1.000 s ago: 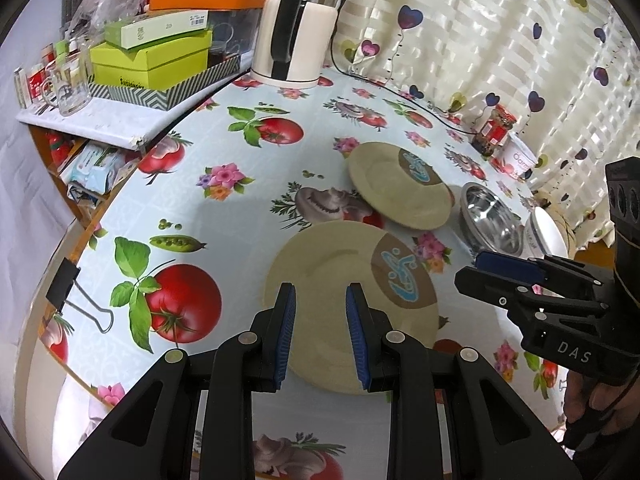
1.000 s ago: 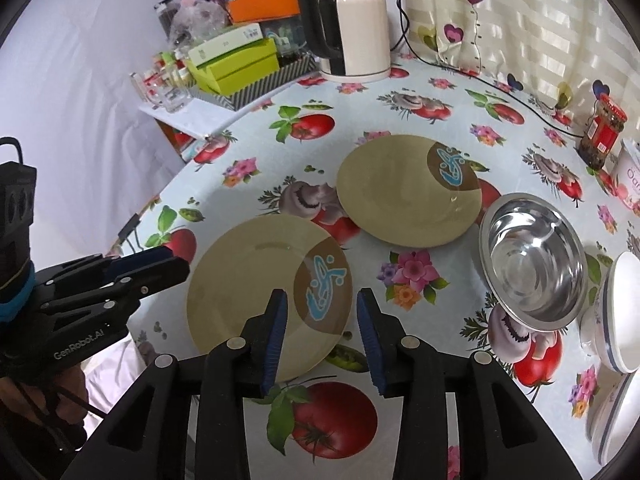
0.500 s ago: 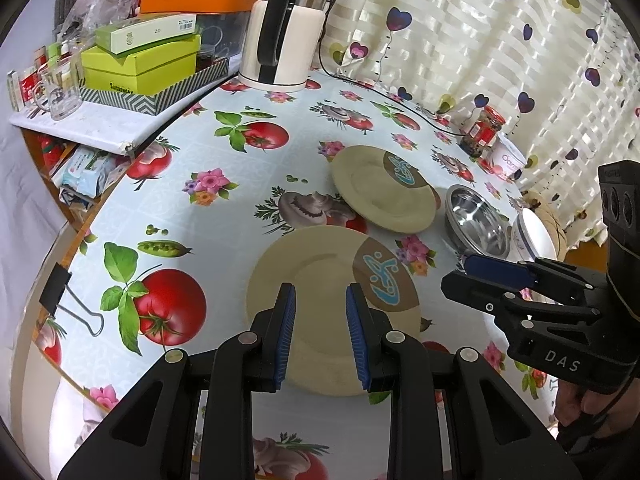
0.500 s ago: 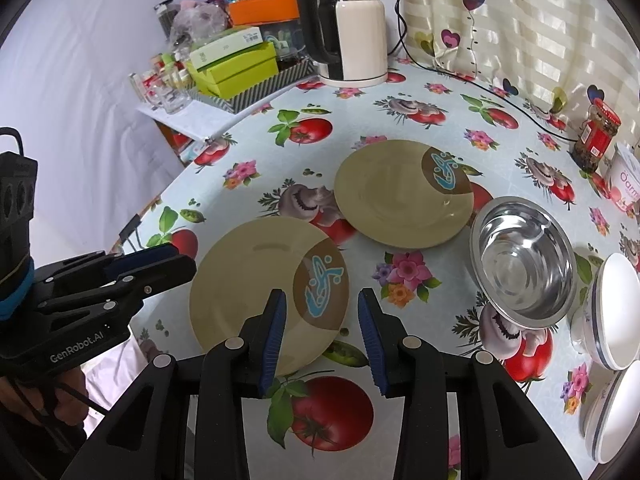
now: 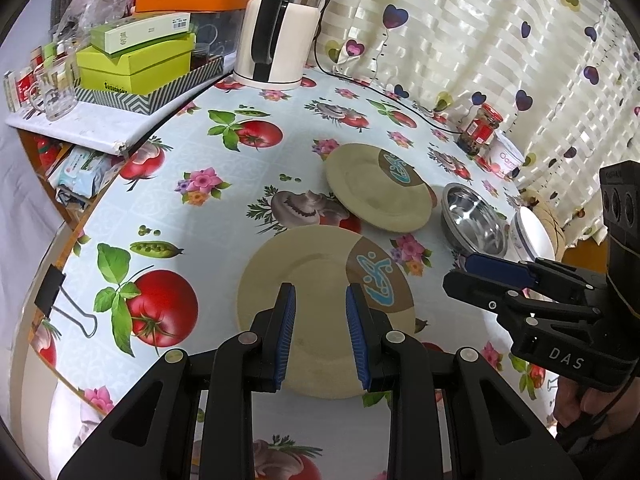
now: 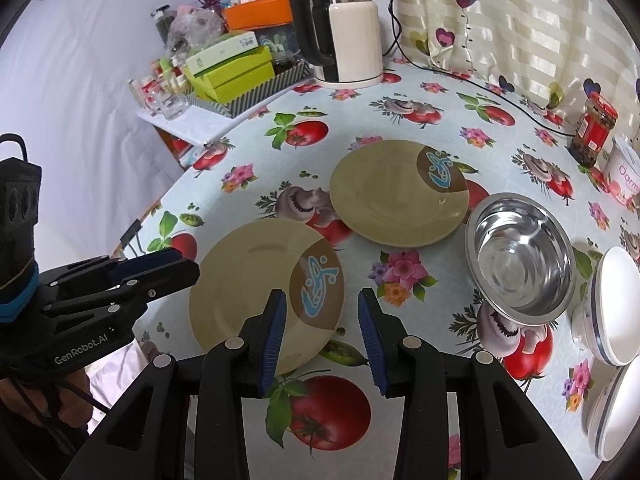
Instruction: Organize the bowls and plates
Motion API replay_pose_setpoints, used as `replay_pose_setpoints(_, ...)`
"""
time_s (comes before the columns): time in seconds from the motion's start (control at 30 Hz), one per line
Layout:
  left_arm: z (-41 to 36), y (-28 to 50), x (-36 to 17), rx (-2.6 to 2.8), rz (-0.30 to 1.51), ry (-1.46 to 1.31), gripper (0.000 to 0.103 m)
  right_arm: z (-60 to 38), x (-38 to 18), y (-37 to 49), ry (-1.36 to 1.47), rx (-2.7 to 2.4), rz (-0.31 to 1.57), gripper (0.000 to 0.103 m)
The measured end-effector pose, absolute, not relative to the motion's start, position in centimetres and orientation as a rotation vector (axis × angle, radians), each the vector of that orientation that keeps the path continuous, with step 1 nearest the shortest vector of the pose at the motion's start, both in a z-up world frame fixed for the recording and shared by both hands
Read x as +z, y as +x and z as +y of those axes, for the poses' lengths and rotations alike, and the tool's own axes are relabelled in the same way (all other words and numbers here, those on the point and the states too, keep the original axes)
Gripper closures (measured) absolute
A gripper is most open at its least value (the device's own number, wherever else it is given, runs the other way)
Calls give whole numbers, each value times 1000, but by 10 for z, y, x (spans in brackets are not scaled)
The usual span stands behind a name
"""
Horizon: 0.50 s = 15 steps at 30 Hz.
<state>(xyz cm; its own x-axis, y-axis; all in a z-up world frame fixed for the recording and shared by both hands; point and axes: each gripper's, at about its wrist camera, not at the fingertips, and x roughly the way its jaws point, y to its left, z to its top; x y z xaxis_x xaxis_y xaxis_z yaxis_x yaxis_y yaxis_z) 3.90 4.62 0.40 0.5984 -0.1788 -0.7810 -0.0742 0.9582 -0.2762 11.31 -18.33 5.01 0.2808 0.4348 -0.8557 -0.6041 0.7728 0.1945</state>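
Two tan plates with a brown patch and blue motif lie on the printed tablecloth: the near plate [image 5: 312, 264] [image 6: 248, 280] and the far plate [image 5: 376, 188] [image 6: 392, 196]. Right of them sit a steel bowl [image 5: 476, 220] [image 6: 520, 256] and white bowls [image 6: 616, 300] [image 5: 536, 236]. My left gripper [image 5: 320, 294] hovers open over the near plate's front part, nothing between its blue pads. My right gripper [image 6: 322, 300] hovers open by that plate's right front rim, also holding nothing. Each gripper shows in the other's view: right gripper [image 5: 472, 268], left gripper [image 6: 176, 264].
A white kettle [image 5: 280, 28] [image 6: 344, 28] with its cable stands at the back. Stacked green and orange boxes [image 5: 136, 60] and glass mugs fill the shelf at the left. A red-lidded jar [image 6: 596, 128] and a cup stand by the curtain. A binder clip [image 5: 60, 300] grips the table's left edge.
The left wrist view has drawn back slightly, so the plates look a little farther and lower. The right gripper has stayed in place. Both grippers' jaws are unchanged.
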Motion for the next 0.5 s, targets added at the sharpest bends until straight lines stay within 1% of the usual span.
replay_pose_setpoints(0.5, 43, 77, 6, -76, 924, -299, 76, -191, 57, 141, -168, 684, 1067, 66)
